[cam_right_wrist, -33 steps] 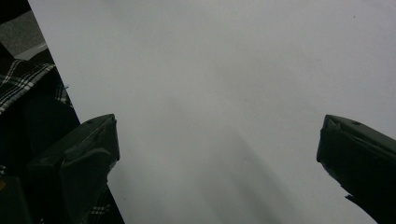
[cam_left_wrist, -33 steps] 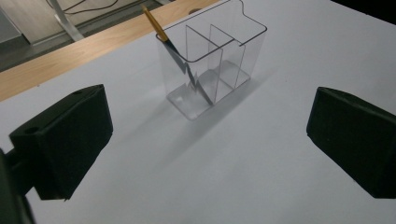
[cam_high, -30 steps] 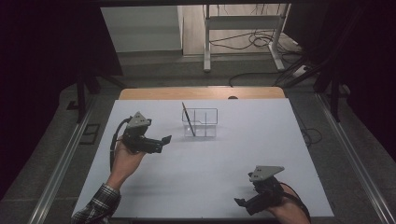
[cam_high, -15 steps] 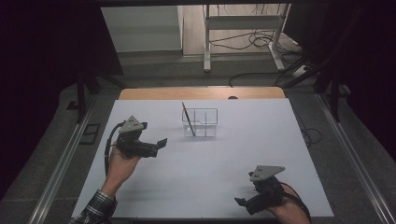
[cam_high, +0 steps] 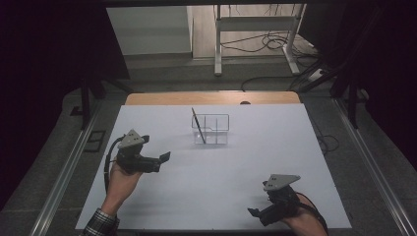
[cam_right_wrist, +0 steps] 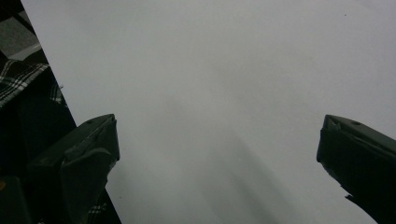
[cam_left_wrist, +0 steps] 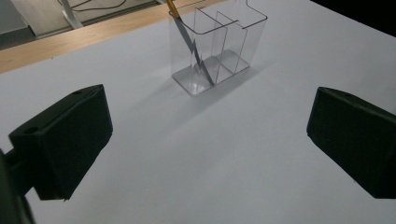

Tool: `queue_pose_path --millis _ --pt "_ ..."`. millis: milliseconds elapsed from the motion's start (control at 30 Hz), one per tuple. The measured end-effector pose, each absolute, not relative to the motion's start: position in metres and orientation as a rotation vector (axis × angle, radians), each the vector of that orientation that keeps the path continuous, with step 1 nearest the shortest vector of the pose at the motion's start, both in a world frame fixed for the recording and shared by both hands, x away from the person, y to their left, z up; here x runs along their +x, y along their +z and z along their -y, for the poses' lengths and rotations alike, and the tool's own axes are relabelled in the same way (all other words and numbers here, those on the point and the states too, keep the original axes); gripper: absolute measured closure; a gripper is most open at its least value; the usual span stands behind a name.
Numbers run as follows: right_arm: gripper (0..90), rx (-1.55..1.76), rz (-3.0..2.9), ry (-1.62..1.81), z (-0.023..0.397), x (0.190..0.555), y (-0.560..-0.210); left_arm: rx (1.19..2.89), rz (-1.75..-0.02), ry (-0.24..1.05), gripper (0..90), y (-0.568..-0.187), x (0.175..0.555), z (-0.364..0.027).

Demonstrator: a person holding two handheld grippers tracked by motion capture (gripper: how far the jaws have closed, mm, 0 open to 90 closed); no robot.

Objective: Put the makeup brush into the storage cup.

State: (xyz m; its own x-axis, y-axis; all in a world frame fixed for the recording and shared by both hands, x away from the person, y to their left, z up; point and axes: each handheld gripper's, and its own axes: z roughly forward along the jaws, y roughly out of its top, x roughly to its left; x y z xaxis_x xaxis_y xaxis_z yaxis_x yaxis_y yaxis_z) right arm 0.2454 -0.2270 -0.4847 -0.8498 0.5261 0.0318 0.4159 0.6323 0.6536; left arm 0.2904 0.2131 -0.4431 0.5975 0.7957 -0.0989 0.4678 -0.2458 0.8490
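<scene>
Left claw facing the pencil holder, both claws empty

The pencil point(cam_high: 198, 125) is leaning in the left end of the clear holder point(cam_high: 211, 129), up-table and right of the gaping left claw point(cam_high: 166, 158); the right claw point(cam_high: 254, 213), also gaping, is sitting well apart near the table point(cam_high: 236, 172) edge.

No readable text, label, brand, number or sign in any view. Clear organizer point(cam_left_wrist: 219, 44): plain walls, no markings. Pencil point(cam_left_wrist: 187, 35) in it: no legible print on the shaft. White table surface point(cam_high: 221, 182): blank. Grey plates on top of the two grippers in the high view: unmarked as far as can be told.
</scene>
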Motion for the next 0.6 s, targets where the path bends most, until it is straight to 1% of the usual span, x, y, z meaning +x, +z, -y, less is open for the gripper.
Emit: queue_pose_path --millis 600 --pt "0.0 0.813 -2.662 1.051 0.231 0.245 -0.481 1.880 -1.053 0.432 0.3 -0.457 0.266 -0.221"
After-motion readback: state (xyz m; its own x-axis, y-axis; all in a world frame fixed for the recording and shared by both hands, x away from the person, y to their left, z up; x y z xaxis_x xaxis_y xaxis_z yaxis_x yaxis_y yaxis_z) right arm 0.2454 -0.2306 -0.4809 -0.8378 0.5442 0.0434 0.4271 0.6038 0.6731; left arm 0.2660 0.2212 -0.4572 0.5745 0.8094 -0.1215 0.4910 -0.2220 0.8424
